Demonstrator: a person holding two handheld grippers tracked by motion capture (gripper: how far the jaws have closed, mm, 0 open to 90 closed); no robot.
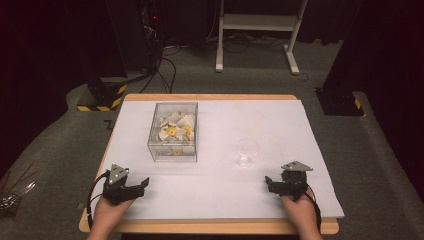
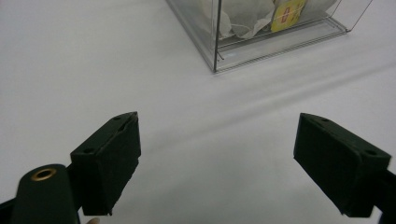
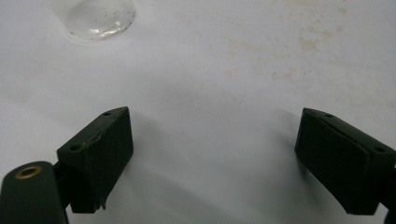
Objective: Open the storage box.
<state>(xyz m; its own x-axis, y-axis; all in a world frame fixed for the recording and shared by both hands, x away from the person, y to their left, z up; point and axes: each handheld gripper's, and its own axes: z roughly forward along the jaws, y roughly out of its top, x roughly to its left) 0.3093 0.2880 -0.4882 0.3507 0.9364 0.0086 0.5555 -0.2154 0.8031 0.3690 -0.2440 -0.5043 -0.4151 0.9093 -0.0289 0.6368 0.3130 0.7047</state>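
Observation:
A clear plastic box holding several white tea bags with yellow tags stands on the left half of the white table sheet. Its near corner shows in the left gripper view as the box. An empty clear glass stands right of the box; its base, the glass, appears at the top left of the right gripper view. My left gripper rests near the front left edge, open, empty. My right gripper rests at the front right, open, empty.
The wooden table edge runs along the front. Faint brown stains mark the sheet near the glass. Beyond the table are a white stand, cables and black equipment bases with yellow striping. Metal tools lie on the floor at left.

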